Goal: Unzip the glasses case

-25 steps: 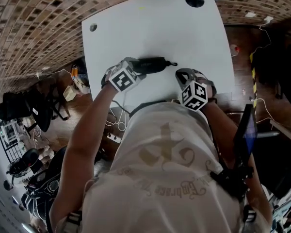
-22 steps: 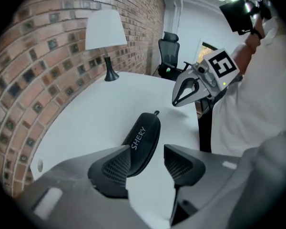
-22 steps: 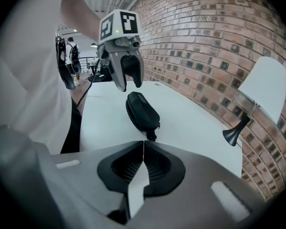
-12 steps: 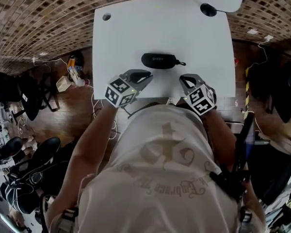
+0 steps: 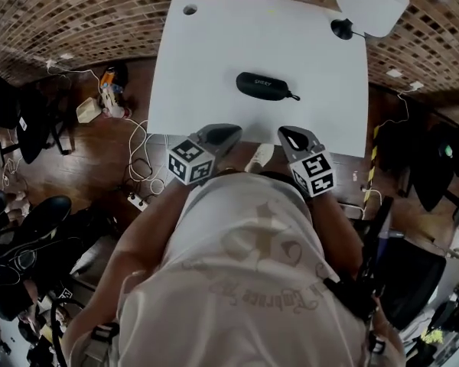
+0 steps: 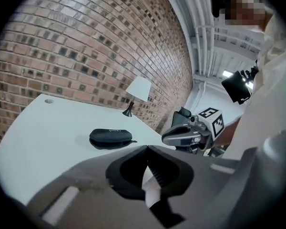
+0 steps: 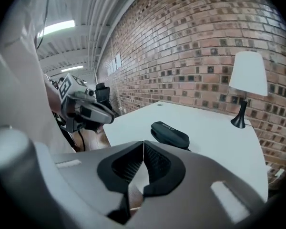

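While both pairs of tongs hang at the near edge of the white surface (image 5: 214, 67), the black glasses case (image 5: 265, 86) lies well ahead of them, flat on the middle of that surface and touched by neither. Its long side runs roughly across in front of the person, and a short pull cord (image 5: 293, 96) sticks out from its right end. From where I stand the case looks closed, though the zip line is too small to be sure of.

The left tongs (image 5: 223, 134) have their jaws pressed together with nothing between them. The right tongs (image 5: 291, 138) are likewise closed tip to tip and empty. The two sit side by side, near each other but apart, both pointing slightly downward towards the case. A white-shaded lamp (image 5: 371, 2) stands at the far right corner, by the brick wall (image 7: 190, 42).
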{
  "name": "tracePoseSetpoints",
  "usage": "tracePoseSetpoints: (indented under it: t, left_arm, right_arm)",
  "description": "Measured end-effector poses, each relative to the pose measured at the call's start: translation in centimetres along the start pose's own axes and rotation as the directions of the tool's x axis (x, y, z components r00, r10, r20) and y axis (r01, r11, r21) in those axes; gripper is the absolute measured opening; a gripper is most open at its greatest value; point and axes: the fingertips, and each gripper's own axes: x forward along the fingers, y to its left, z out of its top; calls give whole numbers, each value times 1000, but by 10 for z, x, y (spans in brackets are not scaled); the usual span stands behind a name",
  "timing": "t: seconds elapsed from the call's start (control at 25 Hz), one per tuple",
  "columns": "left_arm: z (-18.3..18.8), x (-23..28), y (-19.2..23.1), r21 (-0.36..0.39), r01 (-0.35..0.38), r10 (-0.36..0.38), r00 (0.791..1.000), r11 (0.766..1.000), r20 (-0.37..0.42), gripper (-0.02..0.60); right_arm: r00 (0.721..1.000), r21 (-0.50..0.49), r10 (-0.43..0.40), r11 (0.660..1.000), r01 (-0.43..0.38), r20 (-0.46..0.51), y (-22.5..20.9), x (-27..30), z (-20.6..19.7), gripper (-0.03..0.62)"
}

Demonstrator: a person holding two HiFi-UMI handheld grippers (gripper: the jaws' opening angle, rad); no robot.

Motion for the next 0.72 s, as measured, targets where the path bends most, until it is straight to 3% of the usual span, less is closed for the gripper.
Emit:
tracePoseSetpoints:
  t: [0.4, 0.72]
  left_arm:
    - [-28, -64, -15, -10, -47, 48, 995, 999, 92, 5]
    - [-48, -72, -34, 19, -43, 41, 996, 999, 80, 5]
  right_arm:
    - [999, -10, -17, 1000, 17, 39, 62, -26, 6, 11]
    - [995, 24, -45, 999, 42, 88, 85, -52, 5, 9]
